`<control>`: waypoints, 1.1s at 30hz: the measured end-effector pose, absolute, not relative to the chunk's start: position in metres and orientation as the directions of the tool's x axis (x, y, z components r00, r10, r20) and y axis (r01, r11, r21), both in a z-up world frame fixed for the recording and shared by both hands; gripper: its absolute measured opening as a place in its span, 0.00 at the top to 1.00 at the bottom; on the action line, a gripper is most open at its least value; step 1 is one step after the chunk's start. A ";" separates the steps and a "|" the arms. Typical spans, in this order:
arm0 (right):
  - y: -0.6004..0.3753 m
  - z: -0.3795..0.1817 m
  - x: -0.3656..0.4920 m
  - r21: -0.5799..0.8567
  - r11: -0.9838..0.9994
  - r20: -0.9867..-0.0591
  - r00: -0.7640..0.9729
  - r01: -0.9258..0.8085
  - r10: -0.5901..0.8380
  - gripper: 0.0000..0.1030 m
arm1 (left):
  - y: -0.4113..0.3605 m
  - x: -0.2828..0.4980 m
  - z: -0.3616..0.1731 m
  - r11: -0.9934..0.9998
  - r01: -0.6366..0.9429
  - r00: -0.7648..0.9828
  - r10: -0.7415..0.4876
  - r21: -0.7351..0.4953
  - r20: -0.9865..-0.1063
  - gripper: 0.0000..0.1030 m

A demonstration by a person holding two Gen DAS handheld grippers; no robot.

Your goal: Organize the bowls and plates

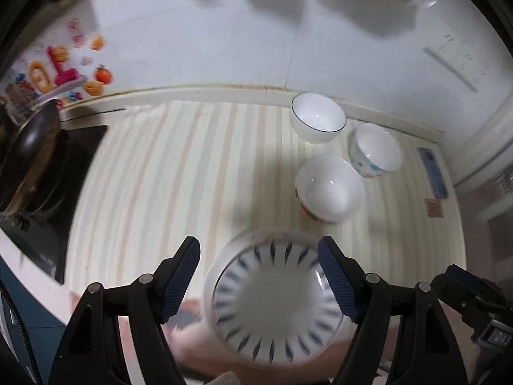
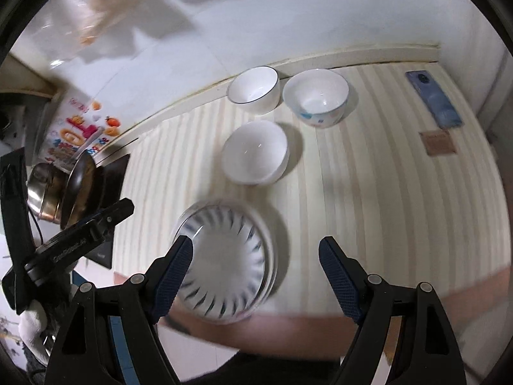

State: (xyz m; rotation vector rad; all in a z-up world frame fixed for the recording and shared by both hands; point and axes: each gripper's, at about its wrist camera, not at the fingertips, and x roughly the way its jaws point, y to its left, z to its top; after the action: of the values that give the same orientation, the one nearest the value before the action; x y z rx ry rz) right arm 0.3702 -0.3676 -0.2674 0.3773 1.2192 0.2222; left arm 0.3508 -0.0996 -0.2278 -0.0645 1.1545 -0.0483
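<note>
Cream striped matting (image 1: pixel 179 166) covers a kitchen counter backed by a white tiled wall (image 1: pixel 224 41). Four pieces of crockery stand on it, none stacked. Nearest the cameras is a white shallow dish with blue radial dashes (image 1: pixel 272 301), blurred; whether it is one plate or two nested cannot be told. Behind it sit three bowls, well apart from the dish and close to one another: a plain white bowl with a red mark at its foot (image 1: pixel 330 189), a white bowl with a thin dark rim (image 1: pixel 319 117) and a white bowl with blue and orange spots (image 1: pixel 376 150). The left gripper (image 1: pixel 258 285) stands wide open above the dish, holding nothing. The right gripper (image 2: pixel 256 280) is likewise spread and empty, its left finger over the dish's edge in that view. Judged from this layout, sorting has not begun: all three bowls remain to be nested and the dish to be placed. Also present: one dark phone (image 2: pixel 433 99), one black hob (image 1: pixel 48 205).
</note>
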 end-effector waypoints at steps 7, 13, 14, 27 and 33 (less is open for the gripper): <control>-0.379 -0.336 0.467 0.453 0.891 -0.861 0.275 0.028 0.428 0.21 | -0.124 0.442 -0.309 0.994 0.002 0.243 -0.109 -0.112 -0.964 0.28; -0.373 -0.397 0.517 0.504 0.862 -0.852 0.201 0.056 0.484 0.57 | -0.139 0.475 -0.353 0.980 0.012 0.167 -0.196 -0.196 -0.966 0.40; -0.372 -0.405 0.522 0.506 0.861 -0.852 0.189 0.060 0.488 0.66 | -0.141 0.477 -0.358 0.977 0.012 0.158 -0.211 -0.212 -0.965 0.52; -0.364 -0.429 0.525 0.502 0.864 -0.857 0.153 0.029 0.492 0.80 | -0.167 0.466 -0.362 0.973 0.048 0.188 -0.231 -0.226 -0.955 0.78; -0.375 -0.407 0.504 0.459 0.888 -0.872 0.189 -0.009 0.453 0.80 | -0.194 0.446 -0.345 0.971 0.098 0.220 -0.236 -0.220 -0.946 0.78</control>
State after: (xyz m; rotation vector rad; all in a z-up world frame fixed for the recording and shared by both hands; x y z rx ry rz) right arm 0.5044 -0.3747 -0.4072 0.3920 1.3508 0.3365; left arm 0.4457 -0.1941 -0.3454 -0.1216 1.3298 -0.2319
